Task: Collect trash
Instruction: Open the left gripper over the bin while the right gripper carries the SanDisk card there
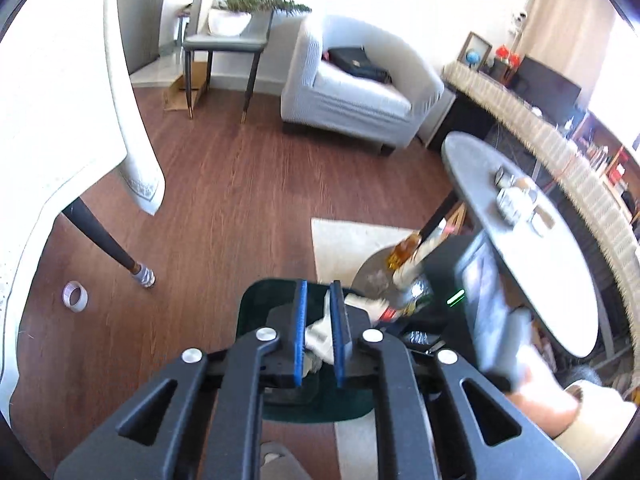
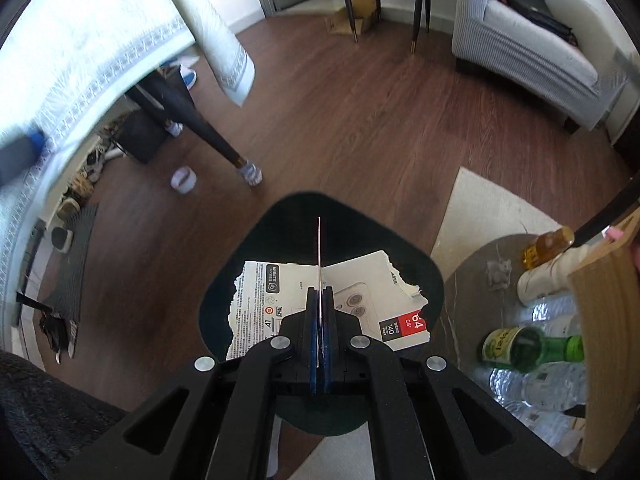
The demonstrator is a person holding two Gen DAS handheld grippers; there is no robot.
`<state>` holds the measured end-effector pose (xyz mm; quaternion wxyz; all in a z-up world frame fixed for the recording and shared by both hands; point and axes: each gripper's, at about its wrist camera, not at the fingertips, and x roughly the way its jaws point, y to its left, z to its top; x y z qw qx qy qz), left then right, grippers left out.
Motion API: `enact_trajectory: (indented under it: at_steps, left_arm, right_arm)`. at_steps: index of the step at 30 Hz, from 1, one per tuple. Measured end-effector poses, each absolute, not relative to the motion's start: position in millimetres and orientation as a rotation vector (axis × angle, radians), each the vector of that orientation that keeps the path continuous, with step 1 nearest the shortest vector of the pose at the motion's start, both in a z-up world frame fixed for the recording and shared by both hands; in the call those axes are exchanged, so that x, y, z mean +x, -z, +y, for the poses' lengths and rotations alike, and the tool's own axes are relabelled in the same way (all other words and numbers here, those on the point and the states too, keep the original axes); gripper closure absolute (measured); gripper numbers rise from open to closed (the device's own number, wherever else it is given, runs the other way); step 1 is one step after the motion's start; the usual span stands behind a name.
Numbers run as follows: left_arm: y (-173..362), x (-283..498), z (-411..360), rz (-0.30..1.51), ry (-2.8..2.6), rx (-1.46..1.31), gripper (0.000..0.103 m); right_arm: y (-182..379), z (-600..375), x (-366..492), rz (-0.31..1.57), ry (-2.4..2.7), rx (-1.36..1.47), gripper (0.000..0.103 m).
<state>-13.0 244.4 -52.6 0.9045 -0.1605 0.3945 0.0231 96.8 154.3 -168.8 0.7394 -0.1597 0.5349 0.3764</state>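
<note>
My left gripper [image 1: 320, 292] is shut on a crumpled white tissue [image 1: 318, 336] and holds it over the dark green trash bin [image 1: 256, 304] on the floor. My right gripper [image 2: 320, 290] is shut on torn printed cardboard packaging [image 2: 360, 280], white with a red label, and holds it above the same bin [image 2: 320, 208]. The card's thin edge sticks up between the blue pads. The bin's inside is mostly hidden behind both grippers.
A low round grey table [image 2: 472, 264] at the right carries bottles, among them a green one [image 2: 532, 350] and an amber one [image 2: 546, 246]. A tape roll [image 2: 183, 179] lies on the wooden floor by a table leg [image 2: 212, 136]. A white armchair [image 1: 356, 88] stands beyond.
</note>
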Motion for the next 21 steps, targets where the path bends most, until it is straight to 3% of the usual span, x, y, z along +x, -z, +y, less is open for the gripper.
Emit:
enact_trajectory:
  at_steps: [10, 16, 18, 19, 20, 21]
  left_arm:
    - [23, -15, 234, 0.729, -0.048, -0.335, 0.094]
    - [10, -14, 226, 0.681, -0.047, -0.315, 0.094]
    - [9, -13, 224, 0.680, -0.049, -0.312, 0.094]
    - [8, -12, 223, 0.678, -0.050, -0.312, 0.094]
    - [7, -12, 224, 0.677, -0.050, -0.310, 0.094]
    - [6, -13, 224, 0.673, -0.048, -0.309, 0.094]
  right_arm:
    - [246, 160, 93, 1.324, -0.787, -0.438, 0.101]
    - [262, 169, 84, 1.294, -0.791, -0.528, 0.097]
    - [264, 169, 84, 1.287, -0.785, -0.528, 0.079]
    - [263, 168, 85, 1.284, -0.789, -0.517, 0.060]
    - [262, 167, 85, 1.280, -0.793, -0.509, 0.052]
    - [259, 167, 85, 1.274, -0.800, -0.503, 0.053]
